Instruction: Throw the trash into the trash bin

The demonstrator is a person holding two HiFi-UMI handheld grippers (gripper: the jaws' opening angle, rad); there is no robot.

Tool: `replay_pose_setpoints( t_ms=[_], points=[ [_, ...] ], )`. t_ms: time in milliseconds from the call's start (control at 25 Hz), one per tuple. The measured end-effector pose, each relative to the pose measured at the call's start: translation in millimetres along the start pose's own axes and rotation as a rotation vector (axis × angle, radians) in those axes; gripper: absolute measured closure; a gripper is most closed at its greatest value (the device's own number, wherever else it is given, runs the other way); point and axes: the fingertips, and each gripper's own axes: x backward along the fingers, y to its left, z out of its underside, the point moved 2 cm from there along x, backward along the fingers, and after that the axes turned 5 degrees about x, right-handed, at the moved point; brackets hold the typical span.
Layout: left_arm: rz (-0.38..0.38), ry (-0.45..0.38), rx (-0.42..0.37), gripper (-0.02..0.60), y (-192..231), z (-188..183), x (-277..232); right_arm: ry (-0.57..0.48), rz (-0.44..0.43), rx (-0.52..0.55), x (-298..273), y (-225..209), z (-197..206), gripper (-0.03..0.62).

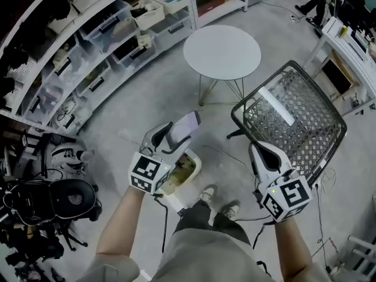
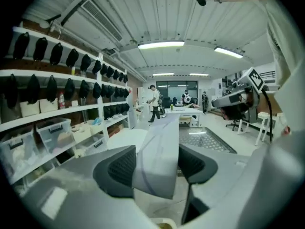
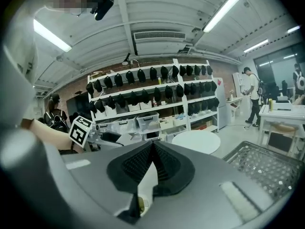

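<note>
Two grippers show in the head view. The left gripper [image 1: 178,136] clamps a pale flat piece of trash [image 1: 188,123], its long axis reaching forward past the jaws. The trash bin [image 1: 196,164] sits directly beneath, nearer this hand than the right gripper [image 1: 257,150].

Left gripper view: both pads press the trash [image 2: 157,161], held edge-on.

Right gripper view: jaws closed together, nothing between them.

My left gripper [image 1: 178,135] and right gripper [image 1: 257,150] are grey with black pads [image 2: 119,168]. Each has a cube [image 1: 150,172] with black-and-white squares and a thin black cable [image 1: 164,219]. I wear a grey top [image 1: 217,257] and pale shoes [image 1: 207,194].
</note>
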Motion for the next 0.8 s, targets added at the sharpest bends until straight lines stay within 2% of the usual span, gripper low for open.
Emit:
replay_pose_setpoints(
  t_ms=[320,520,800],
  points=[
    [-0.101,0.229,0.125,0.299,41.5,145.1,-8.6,0.15,-0.085,-0.028,-63.0,22.4,73.3,0.591],
    [-0.093,0.346,0.195,0.301,49.1,231.3,-19.4,0.236,-0.108,-0.068,-93.4,35.9,125.8,0.591],
    [-0.119,0.525,0.35,0.299,61.5,352.9,-33.8,0.344,-0.112,-0.102,-124.4,41.7,192.9,0.591]
  ],
)
